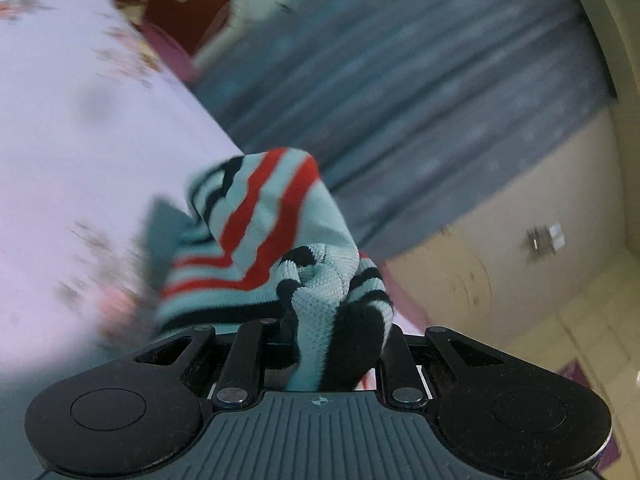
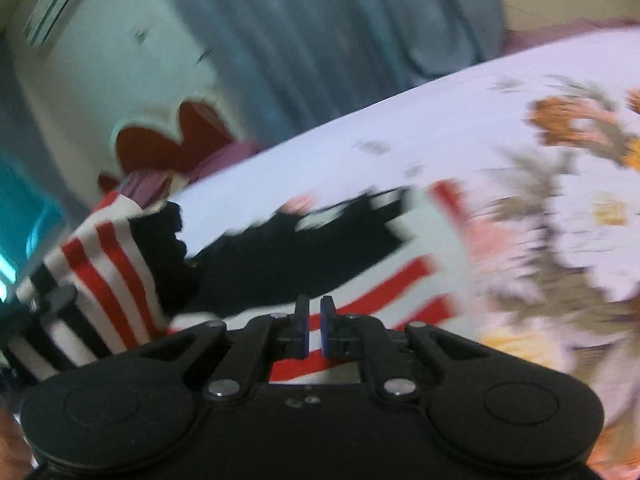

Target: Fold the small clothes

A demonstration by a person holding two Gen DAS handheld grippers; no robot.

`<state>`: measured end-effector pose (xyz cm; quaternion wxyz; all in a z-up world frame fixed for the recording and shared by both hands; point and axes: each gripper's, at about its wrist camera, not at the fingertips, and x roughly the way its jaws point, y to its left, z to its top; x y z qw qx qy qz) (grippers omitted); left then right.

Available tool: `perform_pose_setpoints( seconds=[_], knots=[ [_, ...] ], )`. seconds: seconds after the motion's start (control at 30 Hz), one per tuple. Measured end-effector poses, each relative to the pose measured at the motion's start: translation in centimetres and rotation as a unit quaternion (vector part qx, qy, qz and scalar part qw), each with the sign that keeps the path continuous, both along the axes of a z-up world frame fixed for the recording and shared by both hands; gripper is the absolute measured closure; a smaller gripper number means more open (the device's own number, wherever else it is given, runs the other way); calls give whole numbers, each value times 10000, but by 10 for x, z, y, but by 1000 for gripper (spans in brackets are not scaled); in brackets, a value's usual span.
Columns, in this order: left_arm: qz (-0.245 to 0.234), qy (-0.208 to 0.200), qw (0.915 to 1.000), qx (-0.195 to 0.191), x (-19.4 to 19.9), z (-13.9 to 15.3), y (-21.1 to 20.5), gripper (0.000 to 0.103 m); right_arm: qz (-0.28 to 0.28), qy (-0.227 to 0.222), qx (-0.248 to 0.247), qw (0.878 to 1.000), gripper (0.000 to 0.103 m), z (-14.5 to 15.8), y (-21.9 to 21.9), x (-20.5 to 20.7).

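Note:
A small knitted garment (image 1: 264, 236) with pale blue, red and black stripes is bunched in my left gripper (image 1: 332, 344), which is shut on it and lifts it off the bed; the fingertips are hidden by cloth. In the right wrist view the same striped garment (image 2: 360, 248) stretches from the floral sheet up to the left, where the left gripper (image 2: 56, 300) holds its end. My right gripper (image 2: 314, 320) hovers just above the cloth, its fingers nearly together with a narrow gap and nothing between them. Both views are motion-blurred.
A white bedsheet with a floral print (image 2: 560, 208) covers the bed (image 1: 60, 140). Grey-blue curtains (image 1: 400, 80) hang behind it. A cream wall with a socket (image 1: 546, 238) is at the right. A red and white headboard (image 2: 168, 140) and an air conditioner (image 2: 56, 4) show at the left.

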<state>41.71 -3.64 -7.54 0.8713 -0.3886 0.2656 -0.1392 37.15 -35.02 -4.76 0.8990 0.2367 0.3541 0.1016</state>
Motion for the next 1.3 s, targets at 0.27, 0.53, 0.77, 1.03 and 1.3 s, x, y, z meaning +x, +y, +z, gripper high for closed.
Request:
perform_pose_setpoints(
  seconds=[0.27, 0.53, 0.77, 1.03, 1.3],
  knots=[
    [-1179, 1080, 9854, 587, 11, -56, -137, 86, -391, 164, 659, 9969, 93, 0, -92, -16],
    [-1719, 700, 9746, 1253, -21, -7, -163, 39, 241, 131, 1245, 9918, 42, -1, -105, -6],
    [-907, 422, 9635, 2485, -22, 20, -81, 39, 789, 726, 1374, 9847, 42, -13, -86, 6],
    [-1132, 914, 9616, 2326, 11, -25, -54, 47, 1135, 1299, 718, 9824, 62, -19, -48, 23],
    [-1447, 476, 9615, 2286, 11, -25, -57, 55, 1601, -410, -762, 9833, 86, 33, -26, 6]
  ],
)
